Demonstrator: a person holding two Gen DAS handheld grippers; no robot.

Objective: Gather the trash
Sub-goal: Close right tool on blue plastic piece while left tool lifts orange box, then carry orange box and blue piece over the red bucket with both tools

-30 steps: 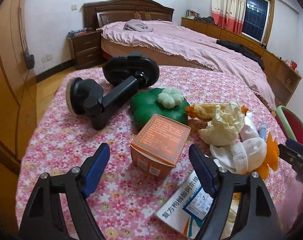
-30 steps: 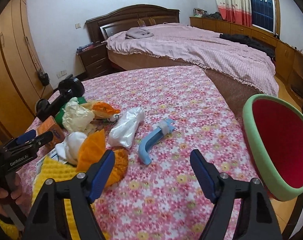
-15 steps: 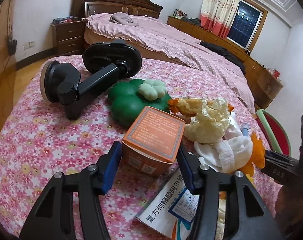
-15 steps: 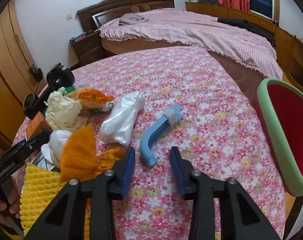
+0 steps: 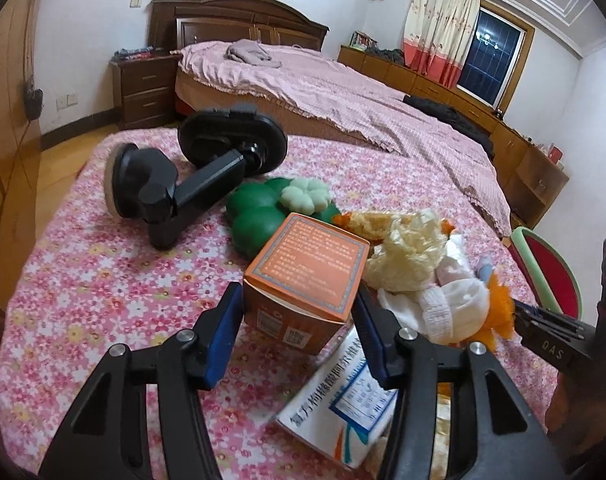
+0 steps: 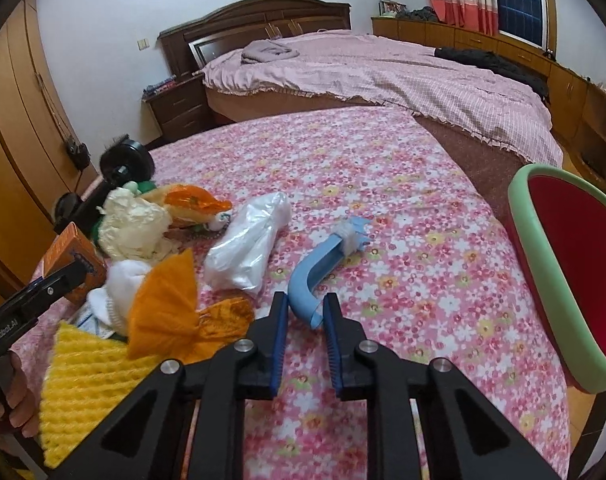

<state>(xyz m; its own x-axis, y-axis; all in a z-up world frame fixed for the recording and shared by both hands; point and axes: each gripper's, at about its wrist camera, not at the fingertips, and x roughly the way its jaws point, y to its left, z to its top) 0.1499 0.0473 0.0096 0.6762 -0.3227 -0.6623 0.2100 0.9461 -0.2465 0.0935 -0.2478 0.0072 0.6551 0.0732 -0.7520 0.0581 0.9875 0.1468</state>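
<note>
While the left gripper (image 5: 299,312) clamps the orange box (image 5: 307,276) between its blue pads, one pad against each side of the box, the right gripper (image 6: 306,312) has just been closing on the near end of the blue plastic piece (image 6: 323,272), which sits between its jaws; whether the pads press it yet cannot be told. Both items are on the flowered tablecloth (image 6: 383,208). The orange box sits near the left edge of the table, beside the green clover-shaped object (image 5: 259,212) and the black phone holder (image 5: 183,184), and it partly overlaps a white medicine packet (image 5: 343,400) that lies at the near edge. The blue plastic piece lies toward the middle of the near edge, its far end wrapped in white material. Between the two grippers sits a loose pile of trash: a crumpled cream wrapper (image 6: 131,228), an orange wrapper (image 6: 187,200), a white cloth bundle (image 6: 123,280), an orange net (image 6: 167,308), a yellow foam sheet (image 6: 83,380) and a clear plastic bag (image 6: 251,244). The clear plastic bag lies just beside the blue plastic piece. A red bin with a green rim (image 6: 535,240) stands off the right edge of the table.
</note>
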